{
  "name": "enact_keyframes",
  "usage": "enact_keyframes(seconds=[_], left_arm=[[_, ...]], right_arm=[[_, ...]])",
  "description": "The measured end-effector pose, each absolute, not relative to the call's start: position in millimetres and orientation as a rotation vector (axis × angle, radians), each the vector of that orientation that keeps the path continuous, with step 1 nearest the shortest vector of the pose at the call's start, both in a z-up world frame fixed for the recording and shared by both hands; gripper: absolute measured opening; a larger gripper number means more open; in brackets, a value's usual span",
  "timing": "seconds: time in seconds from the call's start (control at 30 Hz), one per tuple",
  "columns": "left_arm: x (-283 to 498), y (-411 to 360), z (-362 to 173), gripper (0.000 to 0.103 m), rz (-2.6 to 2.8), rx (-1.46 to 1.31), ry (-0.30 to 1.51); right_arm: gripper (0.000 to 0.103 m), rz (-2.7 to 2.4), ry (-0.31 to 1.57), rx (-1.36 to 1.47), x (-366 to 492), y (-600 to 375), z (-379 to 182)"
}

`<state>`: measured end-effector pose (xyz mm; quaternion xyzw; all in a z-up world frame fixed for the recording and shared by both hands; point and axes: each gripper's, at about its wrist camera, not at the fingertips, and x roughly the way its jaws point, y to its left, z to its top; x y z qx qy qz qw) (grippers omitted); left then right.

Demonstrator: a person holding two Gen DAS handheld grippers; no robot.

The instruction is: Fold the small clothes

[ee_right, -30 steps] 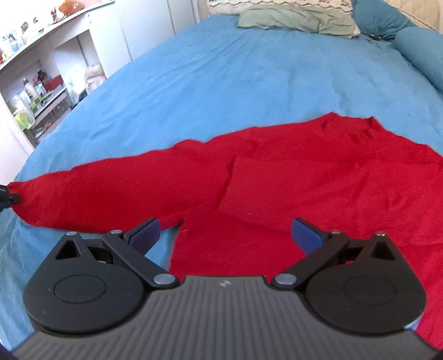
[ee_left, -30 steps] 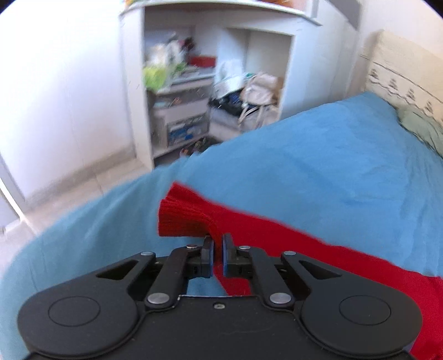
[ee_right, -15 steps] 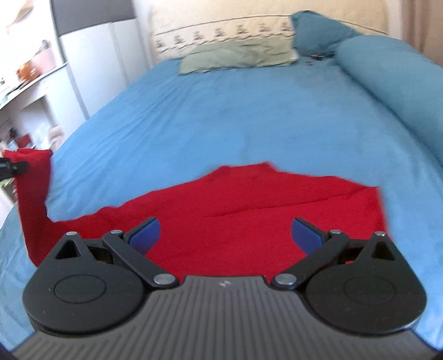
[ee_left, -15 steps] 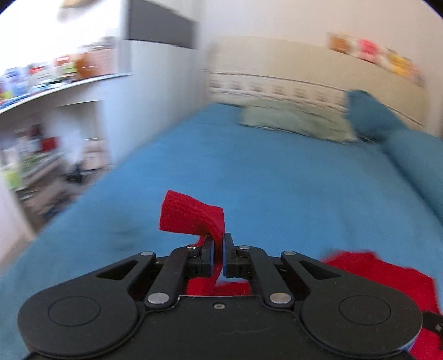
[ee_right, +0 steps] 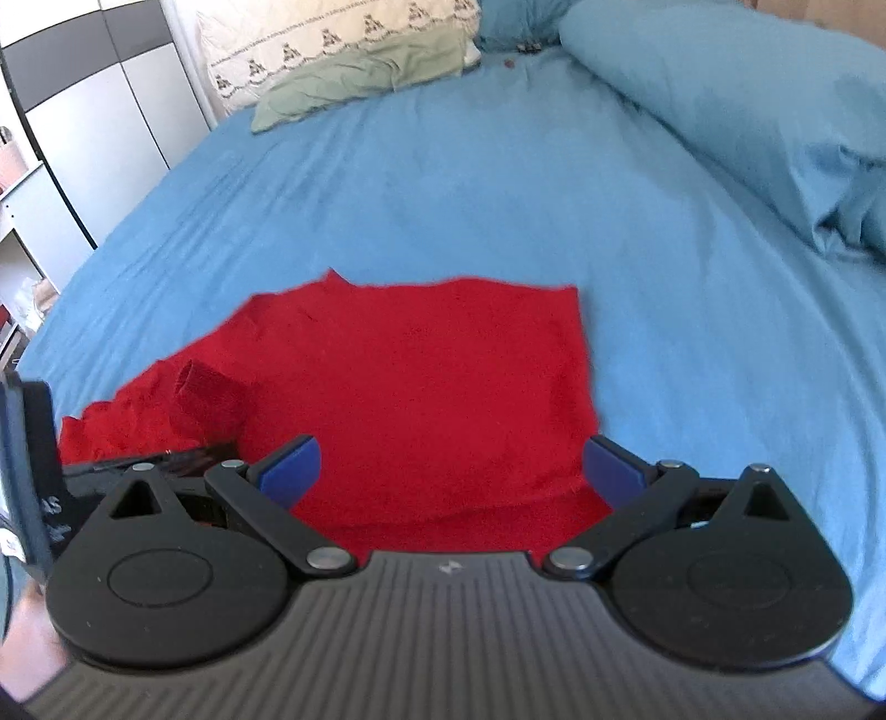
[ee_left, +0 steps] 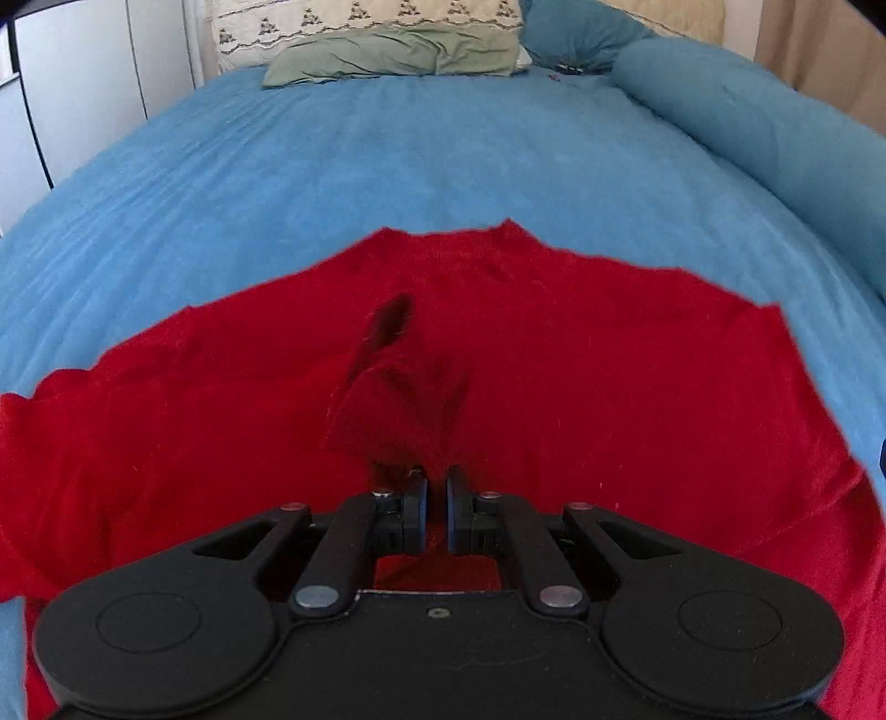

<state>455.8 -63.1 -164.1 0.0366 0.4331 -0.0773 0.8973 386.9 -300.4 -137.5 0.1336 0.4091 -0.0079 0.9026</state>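
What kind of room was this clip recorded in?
Almost certainly a bedroom. The red garment lies on a bed with a blue cover, pillows sit against the headboard end, and a tall white and grey wardrobe stands beside the bed.

A wide bed under a blue bedspread [ee_left: 421, 149] fills most of both views, lit by bright daylight. At its head a flat green pillow [ee_left: 398, 55] lies against a cream embroidered pillow [ee_left: 365, 22], and a long blue bolster [ee_right: 720, 105] runs along the right side. To the left stands a wardrobe with grey and white doors [ee_right: 105, 105].
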Motion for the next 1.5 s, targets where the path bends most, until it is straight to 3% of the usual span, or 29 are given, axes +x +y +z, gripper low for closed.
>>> enact_keyframes(seconds=[0.03, 0.07, 0.13, 0.4, 0.5, 0.63, 0.8, 0.87, 0.93, 1.23, 1.5], left_arm=[[454.9, -63.4, -162.2, 0.022, -0.169, 0.076, 0.892], [454.1, -61.8, -159.7, 0.05, -0.19, 0.069, 0.898], [452.7, -59.4, -152.3, 0.076, -0.228, 0.059, 0.895], [415.4, 31.4, -124.0, 0.078, -0.043, 0.07, 0.892], [406.8, 74.0, -128.2, 0.086, 0.054, 0.071, 0.891], [398.7, 118.6, -141.4, 0.086, 0.136, 0.062, 0.915], [395.1, 147.6, -156.4, 0.086, 0.187, 0.01, 0.951], [392.5, 150.5, -158.5, 0.086, 0.185, -0.001, 0.955], [393.2, 148.3, -157.8, 0.086, 0.184, 0.004, 0.957], [396.4, 142.0, -156.8, 0.086, 0.116, -0.018, 0.969], [416.5, 125.6, -170.0, 0.086, 0.1, 0.016, 0.956]], right_arm=[[0.103, -0.013, 0.853, 0.285, 386.3, -302.8, -139.7], [0.103, -0.008, 0.862, 0.293, 387.0, -304.0, -141.1], [0.103, 0.002, 0.87, 0.303, 388.7, -301.5, -140.5], [0.103, 0.184, 0.948, 0.315, 421.4, -246.8, -137.0], [0.103, 0.21, 0.958, 0.308, 436.7, -216.2, -145.9], [0.08, 0.183, 1.001, 0.344, 456.1, -186.6, -168.4], [0.059, 0.061, 0.971, 0.348, 460.2, -166.2, -182.6], [0.036, 0.021, 0.961, 0.303, 462.9, -160.8, -182.0], [0.021, 0.0, 0.957, 0.275, 465.4, -158.2, -178.4], [0.02, 0.019, 0.735, 0.206, 479.3, -185.7, -77.0], [0.02, -0.123, 0.734, 0.213, 473.8, -238.3, -75.1]])
